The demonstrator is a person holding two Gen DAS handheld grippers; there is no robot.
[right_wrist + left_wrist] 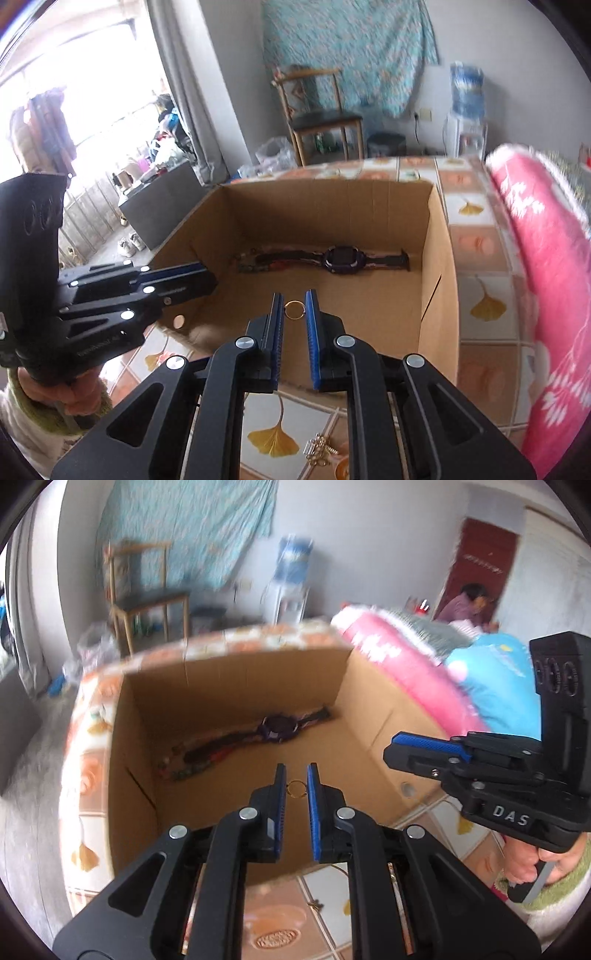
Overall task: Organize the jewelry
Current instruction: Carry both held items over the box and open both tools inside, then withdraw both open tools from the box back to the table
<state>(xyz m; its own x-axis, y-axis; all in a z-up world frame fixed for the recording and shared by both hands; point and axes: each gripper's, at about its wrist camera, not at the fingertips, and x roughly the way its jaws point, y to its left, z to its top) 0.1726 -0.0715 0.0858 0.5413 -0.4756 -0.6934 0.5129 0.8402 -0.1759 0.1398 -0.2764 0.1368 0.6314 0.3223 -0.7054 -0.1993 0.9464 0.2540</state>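
The left gripper (pixel 296 775) is low in the middle of the left wrist view, its blue pads (pixel 282 794) set close and upright. A thin gold ring (pixel 295 788) stands on edge between them, touching the left-hand pad and all but reaching the other. It is drawn sharp while the room behind is smeared, so the gripper reads as clenched on it. Behind the ring is the open cardboard box (pixel 236 686), which fills the centre of the frame on the tile-patterned counter (pixel 321 882).

A purple watch (pixel 279 728) lies flat along the box's far wall, with a dark beaded strand (pixel 207 755) trailing from it toward the lower left.

The right gripper (pixel 294 297) shows the same picture from its own camera. A matching ring (pixel 294 309) sits in the narrow gap between its pads, low centre, in front of the watch (pixel 341 259). Whether those pads grip it or it lies on the box floor (pixel 369 295) beyond them, I cannot tell.

Each gripper also shows in the other's view, at the side edge with its tip over the box rim and its fingers close together.

A small tangle of gold chain (pixel 318 451) lies on the counter at the bottom of the right wrist view, outside the box. A pink quilt (pixel 546 280) fills the right edge.
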